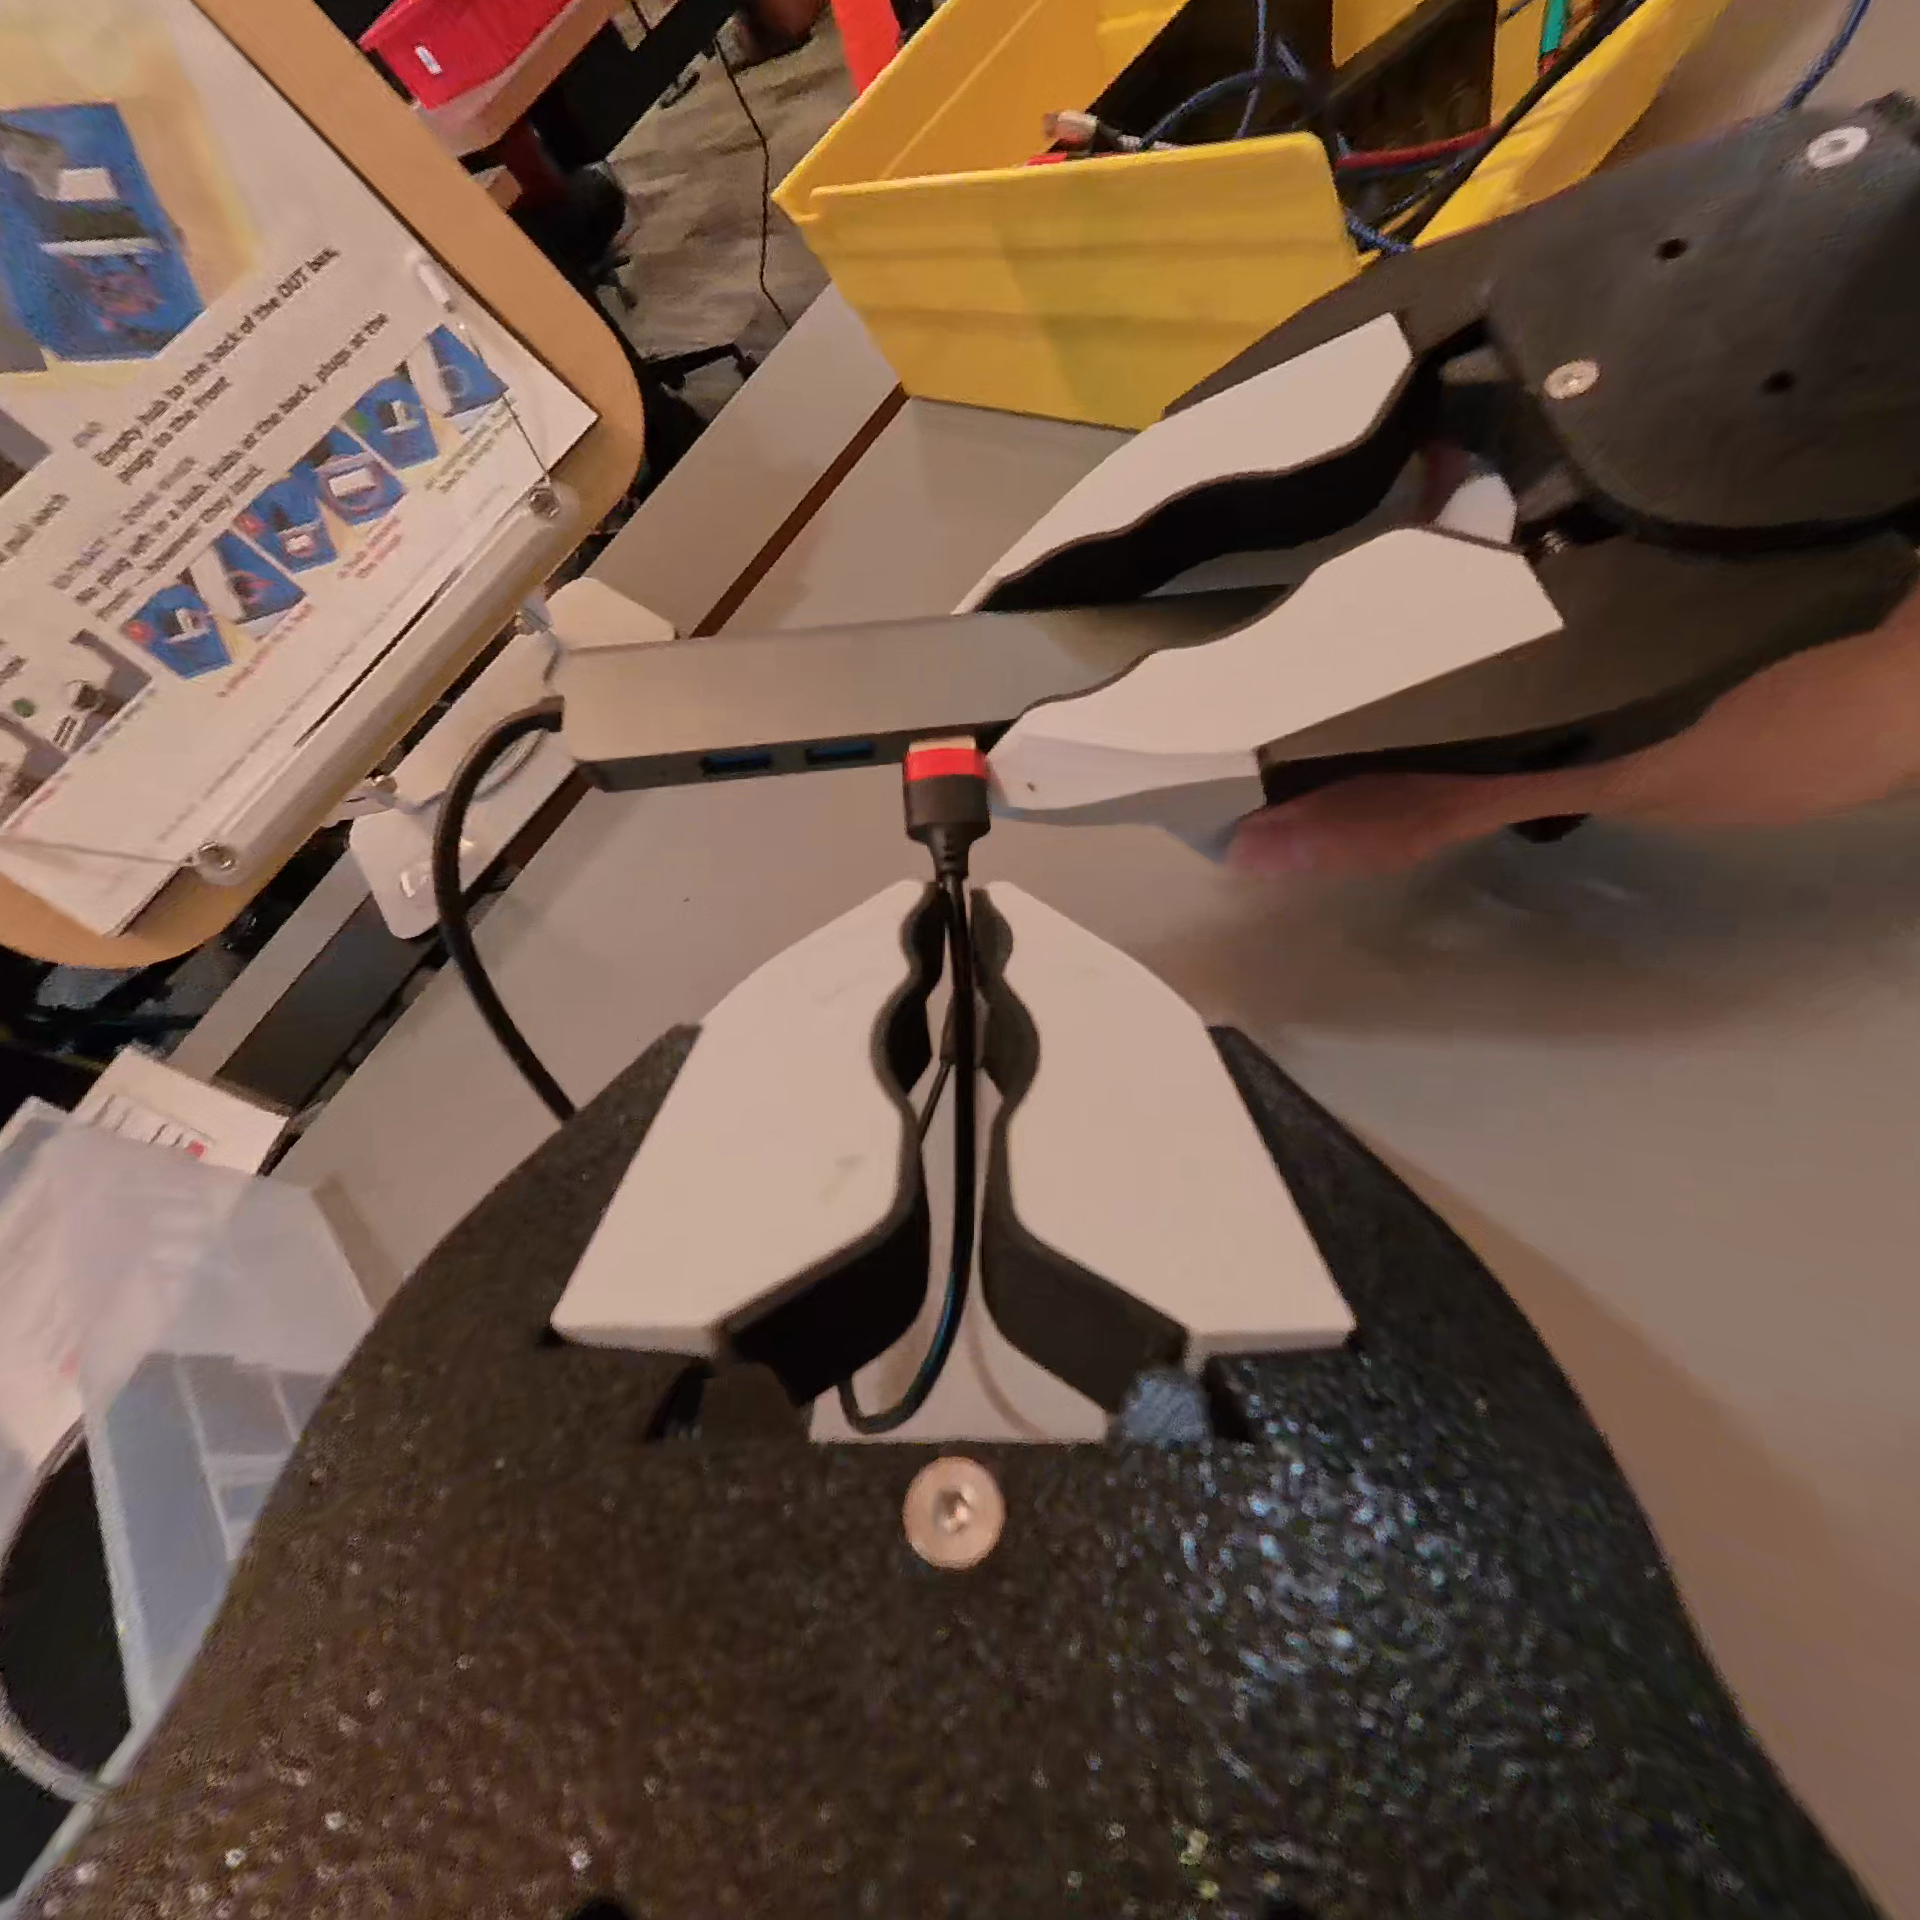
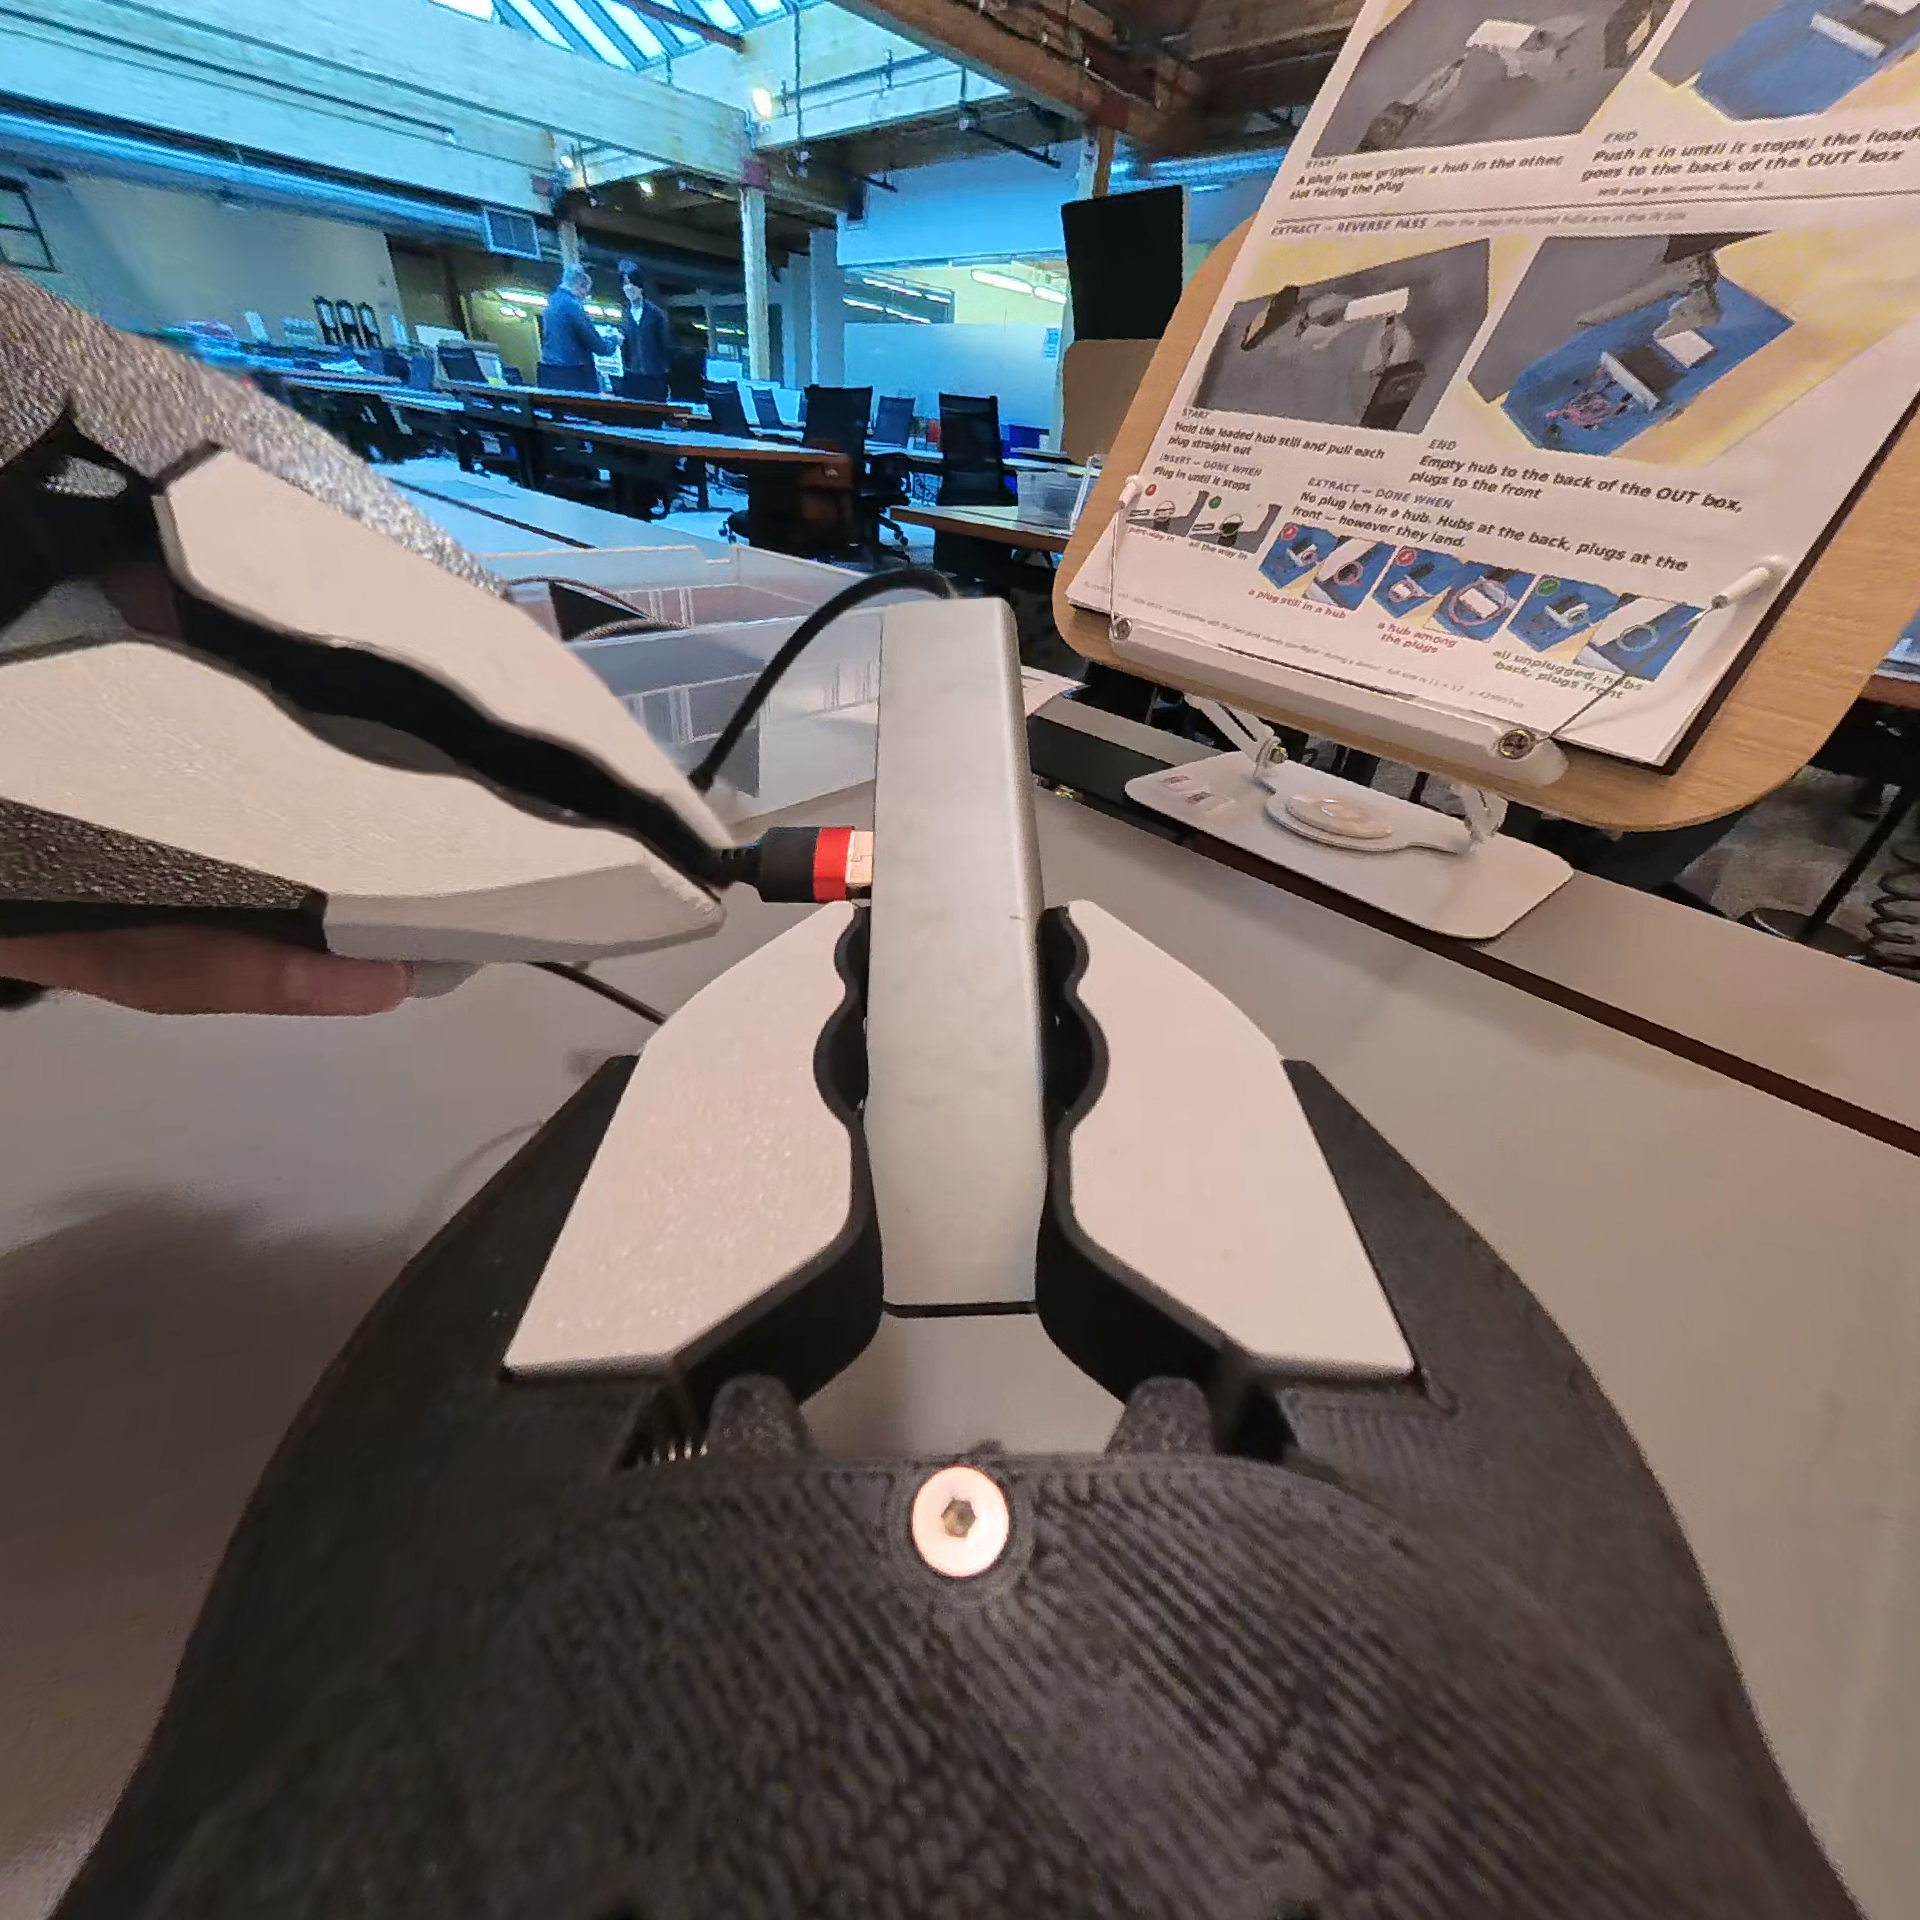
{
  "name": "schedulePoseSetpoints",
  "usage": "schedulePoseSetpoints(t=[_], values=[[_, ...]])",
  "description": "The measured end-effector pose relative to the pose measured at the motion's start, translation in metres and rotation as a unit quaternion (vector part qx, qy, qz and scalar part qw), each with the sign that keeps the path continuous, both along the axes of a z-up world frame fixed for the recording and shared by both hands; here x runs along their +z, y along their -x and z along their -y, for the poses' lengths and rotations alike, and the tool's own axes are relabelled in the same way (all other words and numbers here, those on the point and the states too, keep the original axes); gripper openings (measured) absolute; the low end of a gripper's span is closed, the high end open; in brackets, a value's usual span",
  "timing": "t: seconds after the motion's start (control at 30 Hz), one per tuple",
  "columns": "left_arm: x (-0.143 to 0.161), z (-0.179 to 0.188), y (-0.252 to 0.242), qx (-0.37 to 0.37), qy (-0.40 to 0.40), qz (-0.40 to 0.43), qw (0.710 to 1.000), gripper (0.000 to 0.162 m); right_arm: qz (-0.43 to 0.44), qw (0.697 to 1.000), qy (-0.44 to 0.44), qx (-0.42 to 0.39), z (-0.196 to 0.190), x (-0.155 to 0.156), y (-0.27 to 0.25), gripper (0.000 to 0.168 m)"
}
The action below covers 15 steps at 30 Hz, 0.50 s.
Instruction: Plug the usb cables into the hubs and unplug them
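A grey USB hub [image 1: 790,681] is held level above the table, and my right gripper [image 1: 987,686] comes in from the right, shut on its end. In the right wrist view the hub [image 2: 956,1039] stands between the shut fingers of my right gripper [image 2: 961,914]. A USB plug with a red and black collar [image 1: 940,779] sits in a port on the hub's side. A short bit of its metal shows [image 2: 857,862]. My left gripper [image 1: 954,894] is shut on the black cable just behind the plug. It also shows in the right wrist view [image 2: 722,868].
The hub's own black cable [image 1: 468,883] hangs off its left end. Yellow bins [image 1: 1081,260] with cables stand at the back. A document stand with an instruction sheet [image 1: 260,468] [image 2: 1507,468] stands at the table edge. A clear plastic box [image 1: 156,1351] sits at the left. Spacing between my two grippers at the tips: around 4 cm.
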<state>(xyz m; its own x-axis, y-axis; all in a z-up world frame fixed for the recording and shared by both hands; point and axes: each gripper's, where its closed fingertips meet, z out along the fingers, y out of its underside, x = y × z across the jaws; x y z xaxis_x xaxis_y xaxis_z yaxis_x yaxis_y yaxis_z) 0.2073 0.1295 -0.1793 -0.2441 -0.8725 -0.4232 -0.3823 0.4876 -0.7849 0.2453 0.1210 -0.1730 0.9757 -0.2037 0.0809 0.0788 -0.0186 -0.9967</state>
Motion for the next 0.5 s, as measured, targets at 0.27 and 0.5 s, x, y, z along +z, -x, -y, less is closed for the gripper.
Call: schedulePoseSetpoints(t=[0.27,0.5], values=[[0.0017,0.0001,0.0000,0.019,-0.052,0.030,0.998,0.002,-0.004,1.000,0.002,-0.005,-0.0001,0.0001,0.0001,0.032],[0.0004,0.0040,-0.0013,0.018,-0.031,0.032,0.999,0.002,-0.012,1.000,0.008,-0.004,0.0001,-0.0031,-0.0016,0.032]])
